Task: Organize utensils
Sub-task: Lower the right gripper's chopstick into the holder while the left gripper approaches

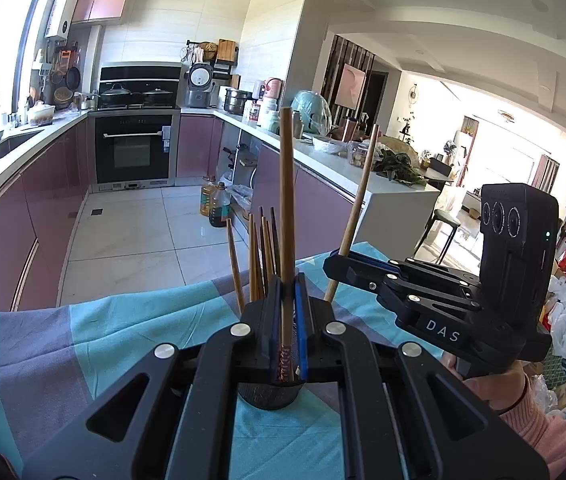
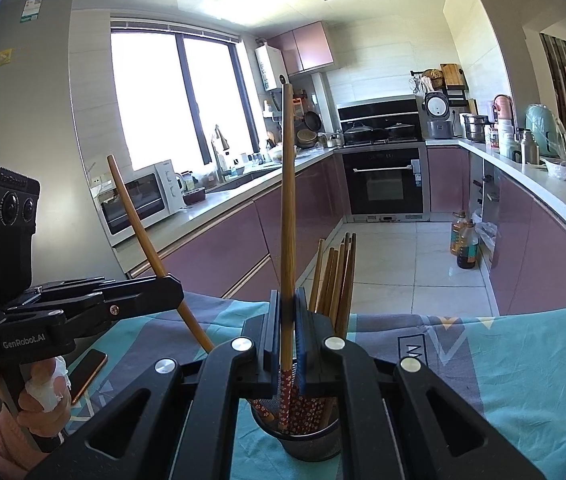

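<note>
Left wrist view: both grippers, left gripper [image 1: 288, 312] and right gripper [image 2: 288, 320], have jaws clamped on one chopstick [image 1: 286, 216] each above the holder [image 2: 307, 440]; a tilted release could miss it.

You work over a table covered by a teal and grey patterned cloth [image 2: 503, 364]. On the cloth stand a dark mesh holder [image 2: 307, 444] and, farther left, a phone [image 2: 87, 372] lying flat.
</note>
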